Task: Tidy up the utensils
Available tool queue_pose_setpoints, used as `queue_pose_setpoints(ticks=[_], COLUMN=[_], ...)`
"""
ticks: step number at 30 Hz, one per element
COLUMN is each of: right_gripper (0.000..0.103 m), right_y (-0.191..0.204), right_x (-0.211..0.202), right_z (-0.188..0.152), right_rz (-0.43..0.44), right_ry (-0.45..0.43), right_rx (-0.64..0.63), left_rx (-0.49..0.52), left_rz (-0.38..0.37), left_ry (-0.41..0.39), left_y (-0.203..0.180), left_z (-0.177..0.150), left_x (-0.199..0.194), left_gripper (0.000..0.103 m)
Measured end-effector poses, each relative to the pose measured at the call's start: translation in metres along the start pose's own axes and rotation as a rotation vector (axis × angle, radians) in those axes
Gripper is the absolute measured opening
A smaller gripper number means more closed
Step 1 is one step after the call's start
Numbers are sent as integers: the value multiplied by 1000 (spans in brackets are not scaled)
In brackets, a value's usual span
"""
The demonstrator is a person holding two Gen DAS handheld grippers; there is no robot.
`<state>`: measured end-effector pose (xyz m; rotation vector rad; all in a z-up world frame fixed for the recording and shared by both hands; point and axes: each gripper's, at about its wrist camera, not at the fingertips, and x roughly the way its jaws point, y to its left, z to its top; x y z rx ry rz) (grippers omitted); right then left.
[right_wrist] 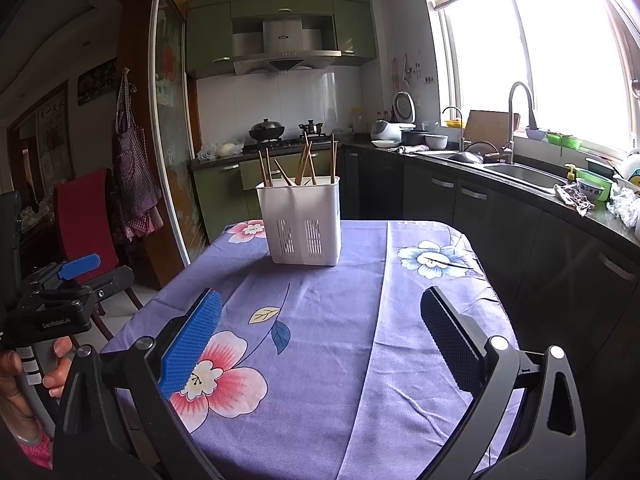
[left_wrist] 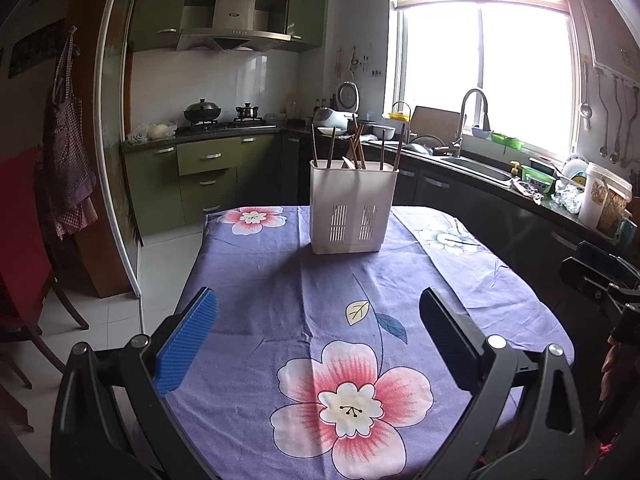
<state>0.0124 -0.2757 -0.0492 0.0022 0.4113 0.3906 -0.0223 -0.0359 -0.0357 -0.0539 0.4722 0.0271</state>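
Hovering spread and empty over the desk's [left_wrist: 248,300] near edge, both grippers (left [left_wrist: 318,334], right [right_wrist: 320,334]) risked tipping the light caddy [left_wrist: 352,210] standing near the far edge when tugging its leaning chopsticks [left_wrist: 356,148].

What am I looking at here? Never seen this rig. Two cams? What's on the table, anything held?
No robot: a person holds a two-finger gripper in each hand, each with a fisheye camera looking along its fingers. One picture comes from the left gripper, the other from the right gripper. Both are open and hold nothing.

In the right view, the person's hand shows at the left edge, holding the other gripper's handle.

Both hover over a table with a purple flowered tablecloth. On it stands a white utensil holder with wooden chopsticks upright inside. Nothing else lies on the cloth. Behind is a kitchen.
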Motion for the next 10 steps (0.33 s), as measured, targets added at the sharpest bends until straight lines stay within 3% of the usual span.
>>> queue_pose_setpoints(ticks=[10], right_gripper=[98], right_y=[-1], right_x=[2], right_z=[0], right_rz=[-2], right_ry=[6], right_rx=[0], left_rx=[14], left_rz=[46], left_ry=[75], left_y=[-1], left_z=[-8], left_x=[19], left_gripper=[96])
